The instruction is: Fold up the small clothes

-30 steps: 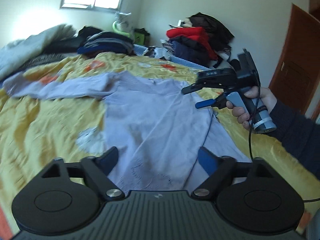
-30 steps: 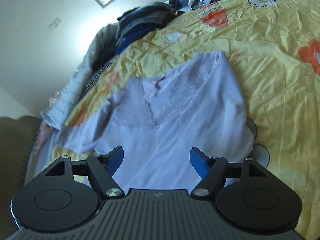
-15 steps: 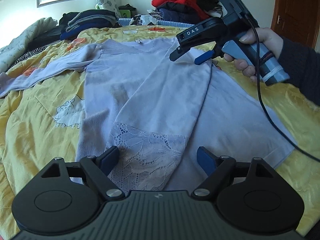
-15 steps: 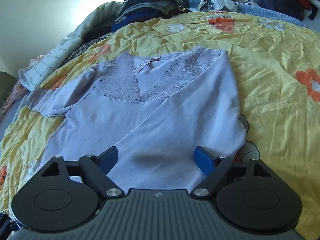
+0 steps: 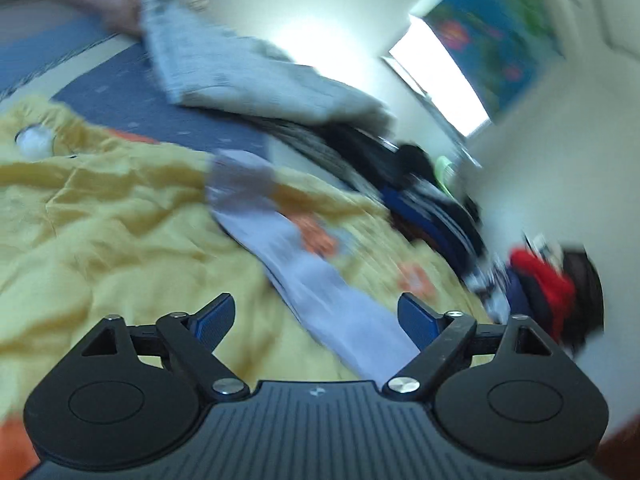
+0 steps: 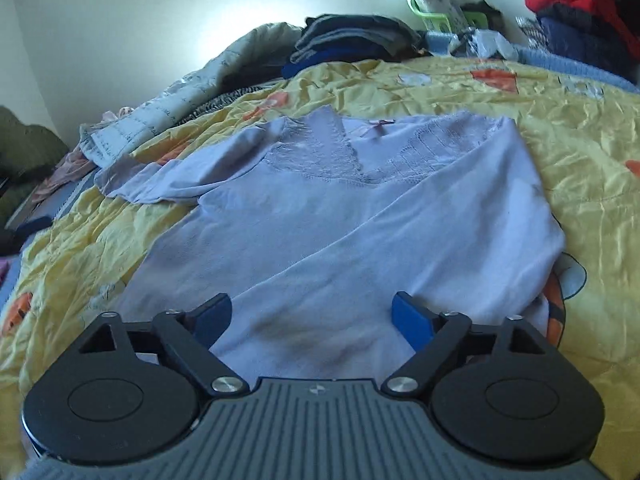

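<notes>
The pale purple top lies flat on the yellow bedspread, with one side folded over its body and one sleeve stretched out to the side. The right gripper hovers low over the hem with its jaws spread wide and empty. The left gripper is tilted, also spread wide, with the sleeve lying in front of it; this view is blurred.

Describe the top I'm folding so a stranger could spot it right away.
Look at the bed's yellow cartoon-print quilt. Spread flat on it lies a pale lilac long-sleeved top. Unlike the dark folded piles behind, it has a lace V-neck with a small bow.
</notes>
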